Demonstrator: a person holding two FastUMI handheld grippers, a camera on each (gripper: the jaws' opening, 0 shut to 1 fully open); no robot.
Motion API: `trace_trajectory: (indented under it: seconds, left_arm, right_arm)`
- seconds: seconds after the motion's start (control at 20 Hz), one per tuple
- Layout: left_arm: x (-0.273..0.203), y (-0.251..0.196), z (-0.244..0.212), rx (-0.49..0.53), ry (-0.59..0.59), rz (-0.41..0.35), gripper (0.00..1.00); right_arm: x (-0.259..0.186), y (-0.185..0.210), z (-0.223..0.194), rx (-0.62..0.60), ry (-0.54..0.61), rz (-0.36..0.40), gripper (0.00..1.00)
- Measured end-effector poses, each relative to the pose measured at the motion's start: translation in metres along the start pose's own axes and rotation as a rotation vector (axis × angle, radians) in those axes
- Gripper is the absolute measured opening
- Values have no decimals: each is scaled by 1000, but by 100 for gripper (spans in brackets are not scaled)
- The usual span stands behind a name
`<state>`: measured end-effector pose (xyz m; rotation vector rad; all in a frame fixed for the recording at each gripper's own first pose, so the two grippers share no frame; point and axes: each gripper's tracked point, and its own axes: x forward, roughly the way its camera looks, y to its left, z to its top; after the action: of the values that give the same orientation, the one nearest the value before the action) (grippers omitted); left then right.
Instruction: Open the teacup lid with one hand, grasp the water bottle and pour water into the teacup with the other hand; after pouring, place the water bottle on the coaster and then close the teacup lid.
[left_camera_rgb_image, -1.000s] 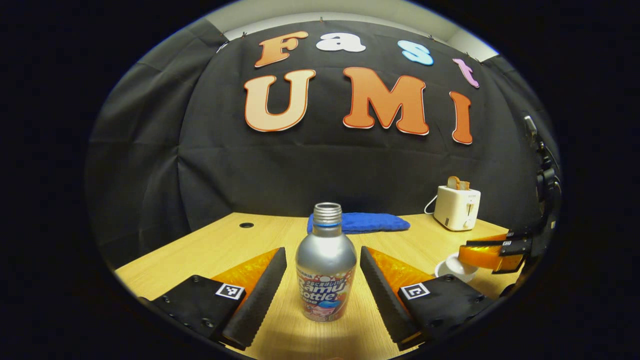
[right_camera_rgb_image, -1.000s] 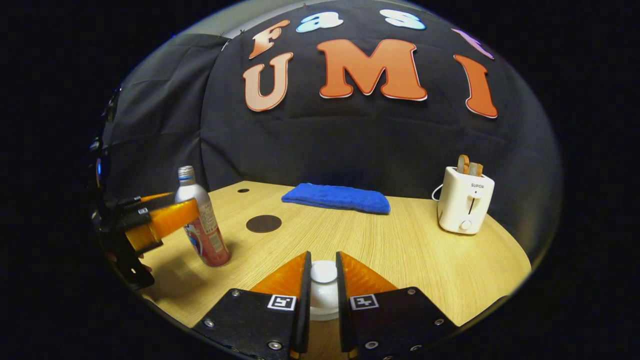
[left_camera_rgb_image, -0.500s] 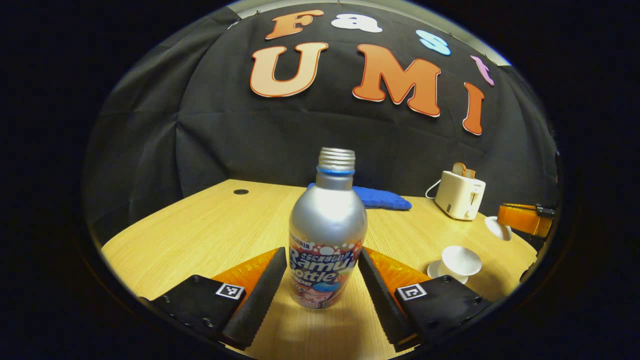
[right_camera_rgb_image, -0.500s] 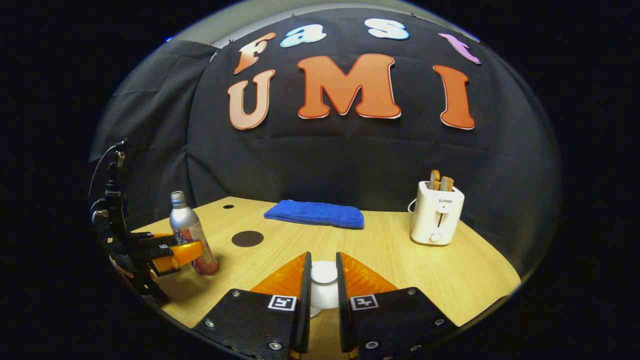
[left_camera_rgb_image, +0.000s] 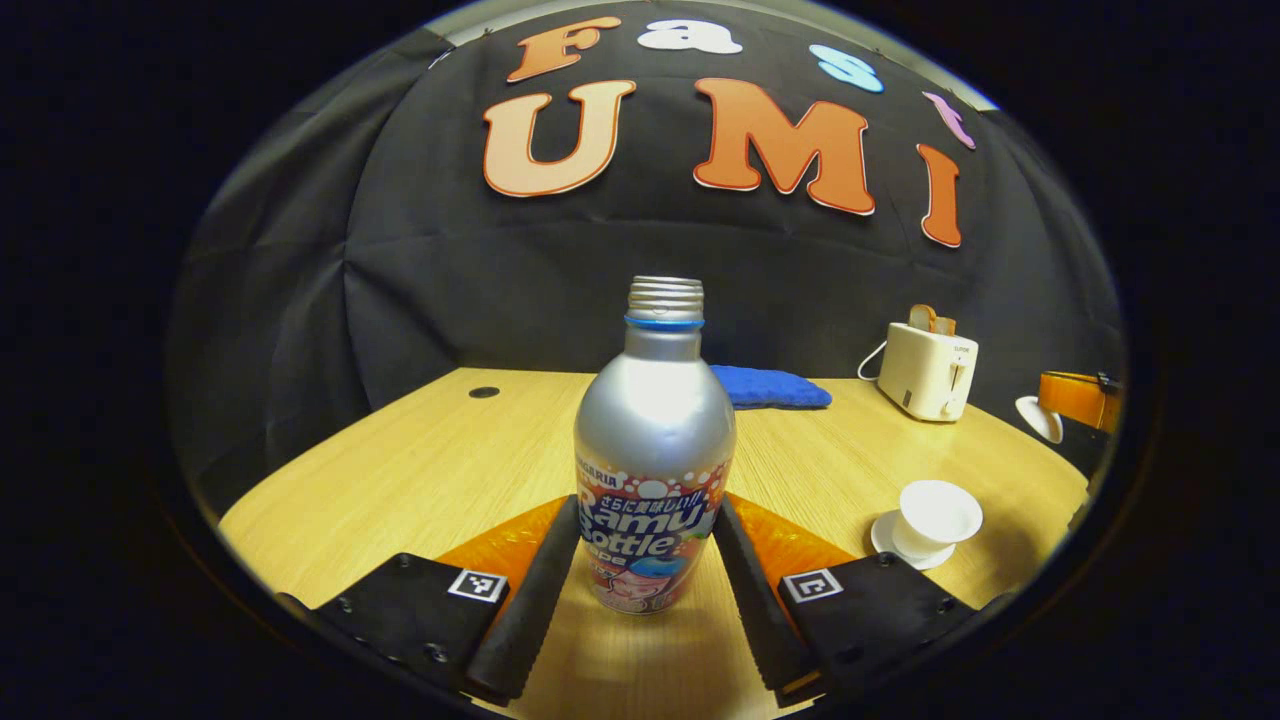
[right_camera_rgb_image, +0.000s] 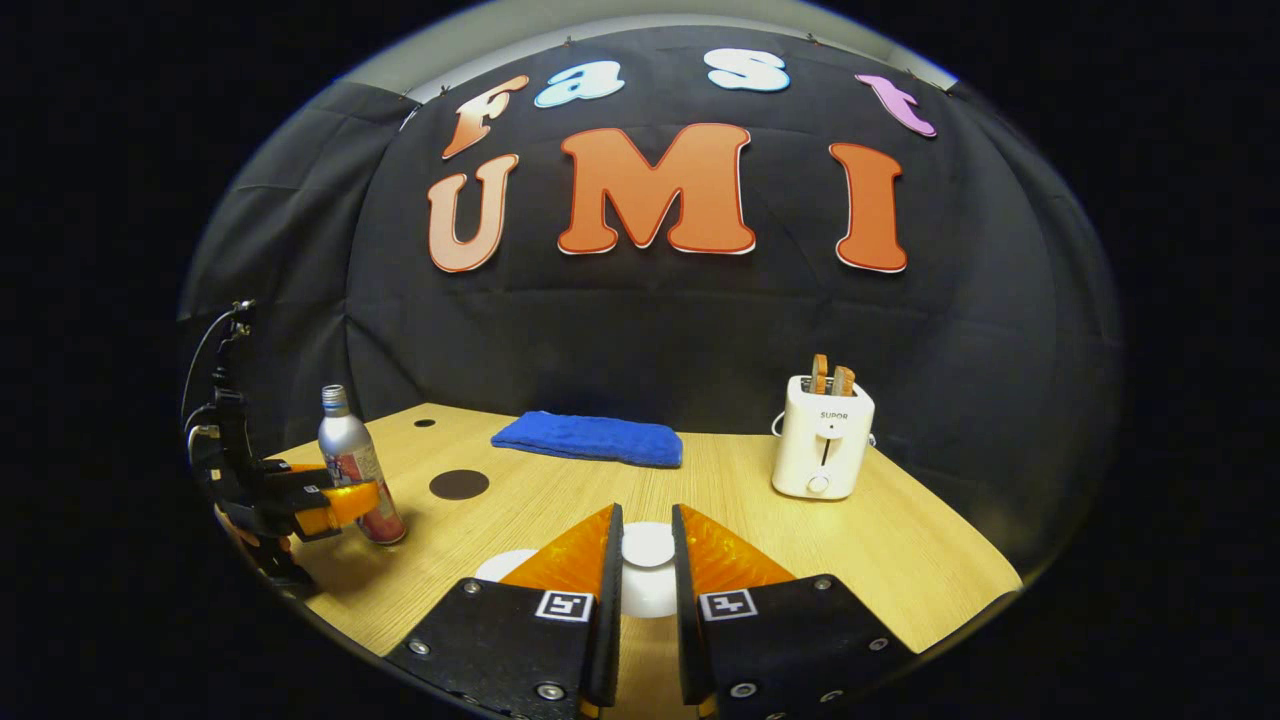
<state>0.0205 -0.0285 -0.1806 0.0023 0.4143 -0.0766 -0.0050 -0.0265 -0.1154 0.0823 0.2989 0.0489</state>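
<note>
On the left, we had the left gripper (left_camera_rgb_image: 648, 590) clamped on the water bottle (left_camera_rgb_image: 652, 455), standing on the bench (left_camera_rgb_image: 420, 480) (ready to pour). The opened teacup (left_camera_rgb_image: 935, 515) waited rightward, while our right gripper (right_camera_rgb_image: 646, 600) pinched its lid (right_camera_rgb_image: 648, 548) clear.

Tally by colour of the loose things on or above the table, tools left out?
White: 3, the teacup, lid, toaster
Blue: 1, the cloth
Silver: 1, the bottle
Dark: 1, the coaster
Total: 6
</note>
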Motion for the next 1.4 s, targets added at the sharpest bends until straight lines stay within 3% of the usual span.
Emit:
trace_trajectory:
  seconds: [0.3,0.7,0.75,0.8,0.85,0.9,1.0,1.25,1.35,1.4]
  left_arm:
    - [5,-20,11,235,-16,16,82]
    - [15,-32,24,541,-57,26,87]
    - [17,-32,26,582,-64,31,80]
    - [14,-31,27,624,-73,36,84]
    - [14,-31,28,658,-77,44,80]
    - [13,-32,29,691,-79,45,87]
    - [14,-35,34,760,-91,52,80]
    - [20,-42,41,904,-107,74,87]
    - [19,-43,41,956,-115,88,80]
    - [18,-43,40,979,-118,92,84]
  right_arm:
    - [-9,-13,9,1,-28,-25,25]
    - [-22,-38,15,-2,-51,-76,24]
    - [-23,-40,16,0,-54,-79,25]
    - [-23,-41,17,6,-57,-81,25]
    - [-23,-42,17,12,-58,-82,20]
    - [-25,-42,18,14,-61,-82,25]
    - [-26,-44,18,8,-66,-88,25]
    - [-32,-51,21,6,-75,-96,25]
    - [-35,-55,23,5,-79,-102,25]
    - [-36,-57,23,7,-79,-104,25]
